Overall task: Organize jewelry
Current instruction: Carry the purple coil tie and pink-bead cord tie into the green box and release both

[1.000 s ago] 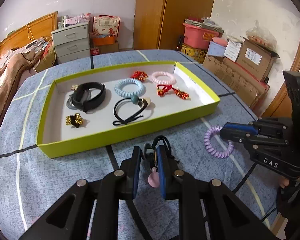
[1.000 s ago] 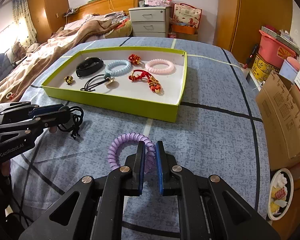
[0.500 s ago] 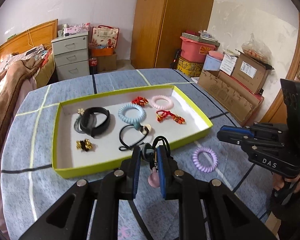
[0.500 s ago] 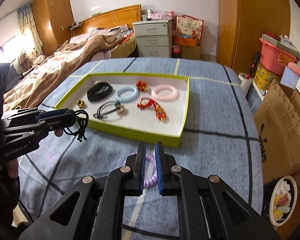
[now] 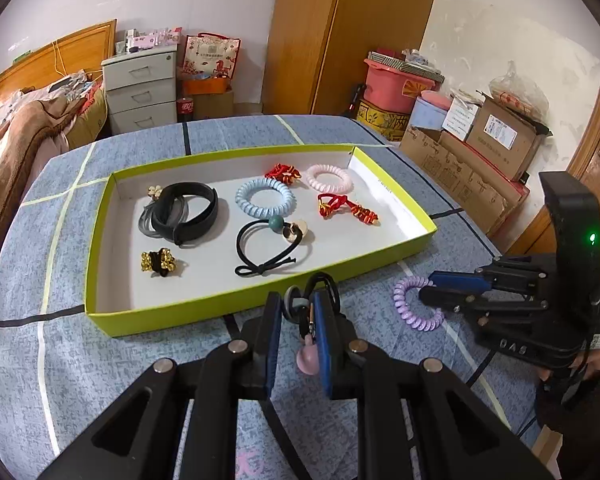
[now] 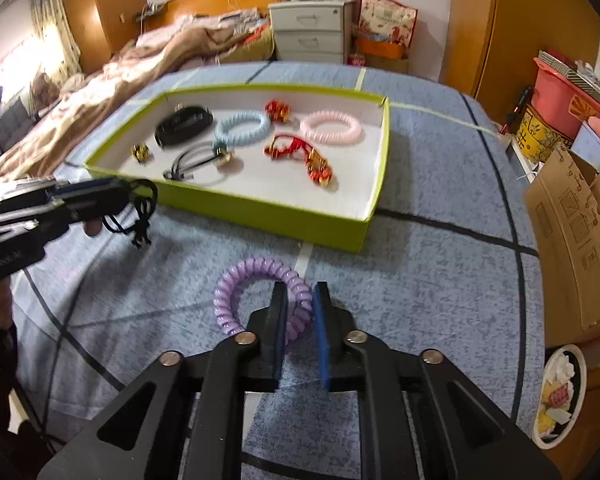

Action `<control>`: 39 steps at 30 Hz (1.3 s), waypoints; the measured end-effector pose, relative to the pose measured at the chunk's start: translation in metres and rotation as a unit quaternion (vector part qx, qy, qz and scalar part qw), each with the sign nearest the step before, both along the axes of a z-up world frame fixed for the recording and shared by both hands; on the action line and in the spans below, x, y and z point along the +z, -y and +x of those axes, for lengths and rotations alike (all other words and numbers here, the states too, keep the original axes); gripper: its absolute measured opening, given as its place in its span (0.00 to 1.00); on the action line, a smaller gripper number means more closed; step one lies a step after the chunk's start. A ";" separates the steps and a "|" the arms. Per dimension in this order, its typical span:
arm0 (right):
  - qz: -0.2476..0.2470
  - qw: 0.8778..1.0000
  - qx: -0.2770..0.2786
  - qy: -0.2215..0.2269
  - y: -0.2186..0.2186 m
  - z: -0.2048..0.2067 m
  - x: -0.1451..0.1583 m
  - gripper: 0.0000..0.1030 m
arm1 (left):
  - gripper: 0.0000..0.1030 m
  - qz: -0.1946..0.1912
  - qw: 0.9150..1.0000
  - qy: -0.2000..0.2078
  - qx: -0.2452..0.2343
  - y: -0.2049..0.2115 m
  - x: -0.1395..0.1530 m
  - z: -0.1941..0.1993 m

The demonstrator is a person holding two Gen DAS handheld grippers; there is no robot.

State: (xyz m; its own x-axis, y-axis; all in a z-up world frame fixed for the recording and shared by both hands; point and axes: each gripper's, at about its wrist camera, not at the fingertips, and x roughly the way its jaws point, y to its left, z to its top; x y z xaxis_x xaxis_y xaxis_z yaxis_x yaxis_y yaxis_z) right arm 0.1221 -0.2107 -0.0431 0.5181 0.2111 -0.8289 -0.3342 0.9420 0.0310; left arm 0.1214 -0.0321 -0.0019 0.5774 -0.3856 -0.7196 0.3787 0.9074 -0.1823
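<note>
A purple spiral hair tie [image 6: 260, 264] lies on the blue tablecloth in front of the green tray [image 6: 260, 216]. My right gripper [image 6: 300, 296] is low over the tie's right side and its jaws are opening; the coil sits between them without being squeezed. From the left wrist view that same purple tie [image 5: 398, 298] lies by the right gripper [image 5: 427, 286]. My left gripper [image 5: 297, 302] is shut on a black hair tie with a pink charm [image 5: 307, 356], held above the cloth just short of the tray's front wall [image 5: 180, 312]. The left gripper [image 6: 128, 192] also shows at the left of the right wrist view.
The tray holds several pieces: a black band [image 5: 188, 212], a pale blue coil [image 5: 265, 200], a pink coil [image 5: 329, 178], red knots [image 5: 346, 208], a black bow tie [image 5: 268, 252] and gold beads [image 5: 158, 262]. Cardboard boxes [image 5: 460, 168] stand right of the table, a bed [image 6: 140, 64] left.
The right gripper was shut beside the purple tie, lifted off it, then came back down with its jaws parted around the coil. The left gripper keeps hold of the black tie.
</note>
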 end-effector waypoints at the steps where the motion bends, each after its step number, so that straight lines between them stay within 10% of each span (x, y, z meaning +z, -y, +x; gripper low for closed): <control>1: 0.000 1.000 0.000 0.001 -0.001 0.000 0.000 0.20 | 0.17 -0.001 1.000 -0.002 0.001 -0.001 -0.001 0.000; 24: 0.070 0.996 -0.007 0.049 0.003 -0.003 0.044 0.09 | 0.17 -0.015 1.000 0.004 0.002 -0.006 0.010 0.005; 39: 0.060 0.998 -0.023 0.026 -0.017 0.068 0.037 0.09 | 0.17 -0.012 0.999 -0.002 0.038 -0.020 0.011 0.055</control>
State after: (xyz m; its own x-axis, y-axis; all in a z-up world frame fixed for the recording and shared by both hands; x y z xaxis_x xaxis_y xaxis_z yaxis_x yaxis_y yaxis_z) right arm 0.1904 -0.1937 -0.0056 0.5708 0.2827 -0.7709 -0.2943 0.9469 0.1294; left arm 0.1764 -0.0119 0.0096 0.6024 -0.3580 -0.7134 0.3088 0.9287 -0.2053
